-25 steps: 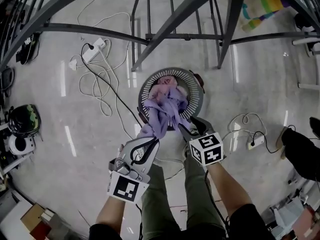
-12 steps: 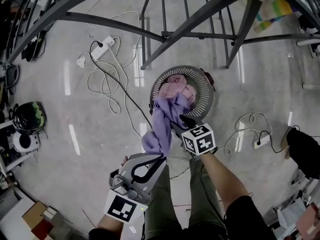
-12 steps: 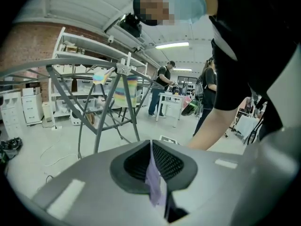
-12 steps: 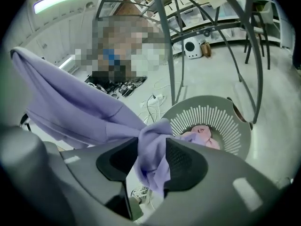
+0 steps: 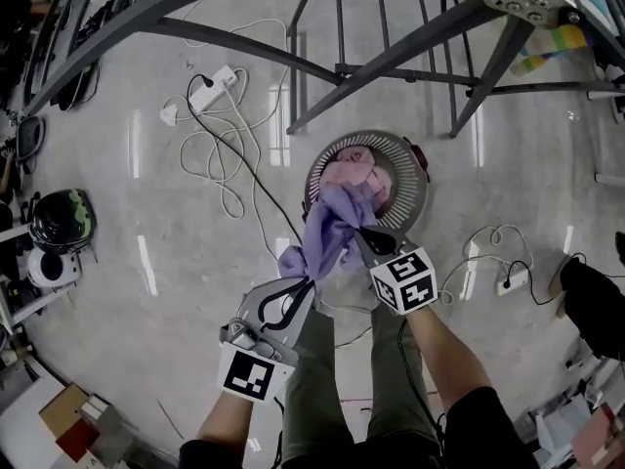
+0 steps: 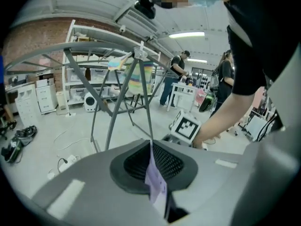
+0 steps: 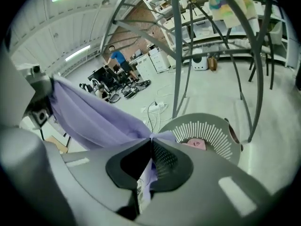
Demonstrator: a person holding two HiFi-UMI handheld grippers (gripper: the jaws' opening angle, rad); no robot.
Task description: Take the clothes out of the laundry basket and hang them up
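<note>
Left gripper (image 5: 303,281) is clamped tight on a fold of the lilac garment (image 5: 330,231), with a sliver of cloth pinched between its pads. Right gripper (image 5: 365,239) has just closed on the same garment, nearer the laundry basket (image 5: 418,169), and fabric is caught between its jaws. Between the 2 grippers the cloth stretches in a band above the floor, and its far end reaches the basket's near rim. Pink clothes (image 5: 352,172) lie inside the round basket, which stands on the floor. Grey bars of the drying rack (image 5: 391,22) cross beyond it.
</note>
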